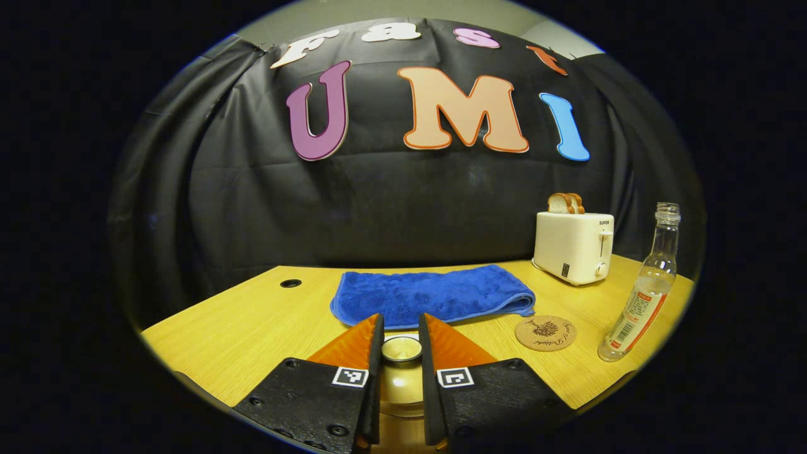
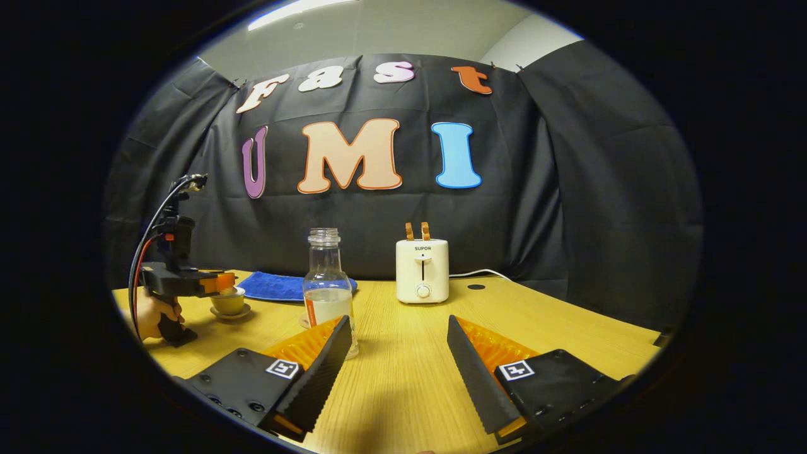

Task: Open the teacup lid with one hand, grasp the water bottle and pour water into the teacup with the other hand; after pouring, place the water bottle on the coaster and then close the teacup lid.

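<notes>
- The left gripper [image 1: 401,337] pinches the knob of the teacup lid [image 1: 401,349] between its fingers, the lid sitting on the teacup [image 2: 228,302]
- The right gripper [image 2: 398,340] hovers spread wide over the table [image 2: 567,328]
- The water bottle [image 1: 643,290] stands upright just beside the coaster [image 1: 546,332]
- A blue towel [image 1: 432,295] and a toaster [image 2: 422,270] sit further back

Lidded teacup [image 2: 228,301] on saucer; upright clear bottle [image 2: 328,285], approx. third full, beside cork coaster [image 1: 545,332].
</notes>
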{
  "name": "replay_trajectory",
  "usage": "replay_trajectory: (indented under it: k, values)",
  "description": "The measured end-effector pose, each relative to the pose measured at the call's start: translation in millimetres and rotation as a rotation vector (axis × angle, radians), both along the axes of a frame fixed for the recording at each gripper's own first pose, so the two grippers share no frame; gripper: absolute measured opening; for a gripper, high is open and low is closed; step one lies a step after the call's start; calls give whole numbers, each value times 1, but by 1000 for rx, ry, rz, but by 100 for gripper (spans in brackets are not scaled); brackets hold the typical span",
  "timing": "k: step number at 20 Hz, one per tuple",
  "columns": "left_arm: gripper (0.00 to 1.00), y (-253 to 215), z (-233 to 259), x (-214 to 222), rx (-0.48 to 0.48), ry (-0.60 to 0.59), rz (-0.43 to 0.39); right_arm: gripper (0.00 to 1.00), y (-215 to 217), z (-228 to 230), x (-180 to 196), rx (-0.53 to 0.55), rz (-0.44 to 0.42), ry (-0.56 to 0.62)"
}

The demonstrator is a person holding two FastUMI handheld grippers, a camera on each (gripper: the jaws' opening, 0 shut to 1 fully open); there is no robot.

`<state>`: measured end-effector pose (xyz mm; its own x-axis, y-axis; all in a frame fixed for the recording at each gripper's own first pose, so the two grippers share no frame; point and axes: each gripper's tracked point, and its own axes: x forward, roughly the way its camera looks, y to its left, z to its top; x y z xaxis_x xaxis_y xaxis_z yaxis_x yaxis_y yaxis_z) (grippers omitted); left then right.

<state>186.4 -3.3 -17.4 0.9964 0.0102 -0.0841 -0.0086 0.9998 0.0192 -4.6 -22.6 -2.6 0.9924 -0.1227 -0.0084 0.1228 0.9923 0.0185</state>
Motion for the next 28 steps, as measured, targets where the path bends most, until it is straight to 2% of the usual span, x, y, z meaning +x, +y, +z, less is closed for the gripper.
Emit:
replay_trajectory:
  k: [4,5,6,10,14,15,18,20,21,22,23,28]
  values:
    - [22,4,7,-10,-4,-48,13,98,7,-2,3,3,64,3]
    - [22,5,6,-13,-7,-49,10,93,10,-3,5,4,88,4]
    - [22,6,5,-19,-11,-44,4,98,13,-3,6,4,114,3]
    - [22,16,13,-52,14,-80,-28,100,23,-5,10,6,198,7]
    - [22,41,14,-93,-21,-90,-23,98,28,-9,12,5,235,8]
    - [22,45,13,-101,-28,-88,-17,92,28,-9,13,4,238,10]
    - [22,58,13,-122,-23,-90,-12,93,31,-13,17,1,237,12]
    - [22,67,15,-133,-21,-95,-5,98,30,-17,20,-2,220,13]
    - [22,71,15,-137,-22,-92,-2,98,30,-18,21,-2,207,15]
    - [22,72,14,-140,-22,-92,2,93,29,-20,22,-4,197,15]
    - [22,74,13,-143,-22,-93,5,98,29,-22,23,-4,192,16]
    - [22,75,13,-151,-22,-93,6,100,33,-24,46,-11,139,16]
